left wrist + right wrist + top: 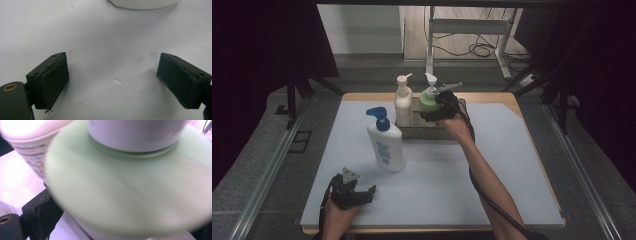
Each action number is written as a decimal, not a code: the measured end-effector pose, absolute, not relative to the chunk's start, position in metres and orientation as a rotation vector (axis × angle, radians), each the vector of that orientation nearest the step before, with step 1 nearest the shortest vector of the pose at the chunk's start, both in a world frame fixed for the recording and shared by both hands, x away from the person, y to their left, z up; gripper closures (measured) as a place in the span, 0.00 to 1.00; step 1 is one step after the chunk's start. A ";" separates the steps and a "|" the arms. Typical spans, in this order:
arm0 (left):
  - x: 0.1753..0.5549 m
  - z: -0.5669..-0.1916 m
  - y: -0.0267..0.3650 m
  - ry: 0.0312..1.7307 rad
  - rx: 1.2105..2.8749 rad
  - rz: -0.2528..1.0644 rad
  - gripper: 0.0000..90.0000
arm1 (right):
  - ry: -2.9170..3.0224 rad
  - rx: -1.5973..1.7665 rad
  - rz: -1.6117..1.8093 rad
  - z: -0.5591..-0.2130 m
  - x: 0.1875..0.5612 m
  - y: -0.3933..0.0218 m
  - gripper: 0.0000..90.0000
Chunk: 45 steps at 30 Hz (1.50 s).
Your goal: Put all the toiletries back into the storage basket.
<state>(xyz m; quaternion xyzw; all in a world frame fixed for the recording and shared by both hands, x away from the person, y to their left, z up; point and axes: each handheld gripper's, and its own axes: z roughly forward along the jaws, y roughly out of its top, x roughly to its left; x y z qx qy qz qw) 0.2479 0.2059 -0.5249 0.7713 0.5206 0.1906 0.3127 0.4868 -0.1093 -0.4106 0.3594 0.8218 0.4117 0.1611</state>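
A green pump bottle (428, 100) stands in a shallow tray (422, 132) at the back of the table, beside a cream pump bottle (403, 102). My right gripper (431, 113) reaches in from the right with its jaws wide around the green bottle, open. In the right gripper view the green bottle (125, 195) looms blurred between the jaws, with the cream bottle (27, 150) behind it. A white bottle with a blue pump (386, 145) stands left of centre. My left gripper (362, 186) rests near the front left, open (112, 77) and empty, facing that bottle's base (145, 3).
The pale blue mat (492, 165) covers a wooden table (512, 100). Metal rails (272, 165) run along both sides. A white stand (430, 45) and floor cables (482, 50) lie beyond the far edge.
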 end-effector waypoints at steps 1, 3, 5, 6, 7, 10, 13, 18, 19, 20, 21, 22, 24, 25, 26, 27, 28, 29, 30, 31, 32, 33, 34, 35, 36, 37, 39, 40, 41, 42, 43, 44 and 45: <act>0.248 -0.525 0.206 1.373 2.034 0.503 0.11 | 2.346 1.018 1.175 -0.409 0.486 -0.111 0.04; 0.248 -0.525 0.206 1.374 2.035 0.503 0.11 | 2.347 1.007 1.176 -0.407 0.483 -0.114 0.05; 0.248 -0.525 0.206 1.373 2.034 0.503 0.11 | 2.349 0.998 1.176 -0.404 0.479 -0.117 0.05; 0.248 -0.525 0.206 1.373 2.034 0.503 0.11 | 2.351 0.999 1.179 -0.403 0.478 -0.119 0.06; 0.248 -0.525 0.206 1.373 2.034 0.503 0.11 | 2.351 0.992 1.180 -0.403 0.476 -0.121 0.06; 0.248 -0.525 0.206 1.373 2.034 0.503 0.11 | 2.367 0.982 1.172 -0.402 0.471 -0.128 0.07; 0.248 -0.525 0.206 1.373 2.033 0.503 0.11 | 2.387 0.973 1.163 -0.403 0.468 -0.135 0.13; 0.248 -0.525 0.206 1.373 2.033 0.504 0.11 | 2.404 0.979 1.159 -0.406 0.463 -0.149 0.27; 0.248 -0.525 0.206 1.373 2.033 0.504 0.11 | 2.403 0.985 1.162 -0.407 0.462 -0.152 0.32; 0.248 -0.525 0.206 1.372 2.034 0.502 0.11 | 2.402 0.994 1.165 -0.407 0.462 -0.156 0.36; 0.248 -0.525 0.206 1.374 2.034 0.504 0.11 | 2.403 1.006 1.167 -0.408 0.462 -0.159 0.40; 0.248 -0.525 0.206 1.374 2.034 0.504 0.11 | 2.405 1.030 1.166 -0.409 0.462 -0.161 0.42; 0.248 -0.525 0.206 1.374 2.034 0.504 0.11 | 2.416 1.071 1.142 -0.413 0.463 -0.165 0.53; 0.248 -0.525 0.206 1.374 2.034 0.503 0.11 | 2.424 1.090 1.123 -0.415 0.464 -0.167 0.56; 0.248 -0.525 0.206 1.374 2.034 0.504 0.11 | 2.424 1.109 1.100 -0.418 0.464 -0.168 0.61; 0.248 -0.525 0.206 1.374 2.034 0.504 0.11 | 2.422 1.124 1.094 -0.420 0.465 -0.169 0.67; 0.248 -0.525 0.206 1.374 2.034 0.504 0.11 | 2.412 1.138 1.093 -0.422 0.466 -0.170 0.71; 0.248 -0.525 0.206 1.374 2.034 0.504 0.11 | 2.407 1.151 1.094 -0.424 0.466 -0.171 0.74; 0.248 -0.525 0.206 1.374 2.034 0.504 0.11 | 2.401 1.162 1.091 -0.426 0.468 -0.172 0.78; 0.248 -0.525 0.206 1.375 2.034 0.503 0.11 | 2.391 1.168 1.084 -0.428 0.469 -0.172 0.81; 0.248 -0.525 0.206 1.374 2.034 0.504 0.11 | 2.383 1.174 1.077 -0.430 0.470 -0.173 0.85; 0.248 -0.525 0.206 1.374 2.034 0.503 0.11 | 2.379 1.185 1.072 -0.432 0.471 -0.173 0.88; 0.248 -0.525 0.206 1.375 2.034 0.503 0.11 | 2.373 1.194 1.071 -0.435 0.472 -0.174 0.92; 0.248 -0.525 0.206 1.374 2.035 0.503 0.11 | 2.367 1.199 1.065 -0.436 0.474 -0.174 0.94; 0.248 -0.525 0.206 1.375 2.034 0.503 0.11 | 2.363 1.214 1.062 -0.439 0.476 -0.174 0.97; 0.248 -0.525 0.206 1.375 2.034 0.503 0.11 | 2.361 1.218 1.060 -0.441 0.477 -0.174 0.98; 0.248 -0.525 0.206 1.374 2.034 0.503 0.11 | 2.358 1.232 1.056 -0.443 0.479 -0.172 1.00; 0.248 -0.525 0.206 1.374 2.034 0.503 0.11 | 2.359 1.236 1.054 -0.445 0.480 -0.171 1.00; 0.248 -0.525 0.206 1.374 2.034 0.503 0.11 | 2.360 1.241 1.053 -0.446 0.481 -0.170 1.00; 0.248 -0.525 0.206 1.374 2.034 0.503 0.11 | 2.359 1.241 1.055 -0.447 0.482 -0.168 1.00; 0.248 -0.525 0.206 1.375 2.034 0.504 0.11 | 2.360 1.246 1.058 -0.448 0.483 -0.167 1.00; 0.248 -0.525 0.206 1.375 2.034 0.503 0.11 | 2.363 1.245 1.058 -0.449 0.484 -0.165 1.00; 0.248 -0.525 0.206 1.375 2.034 0.504 0.11 | 2.365 1.245 1.054 -0.451 0.484 -0.163 1.00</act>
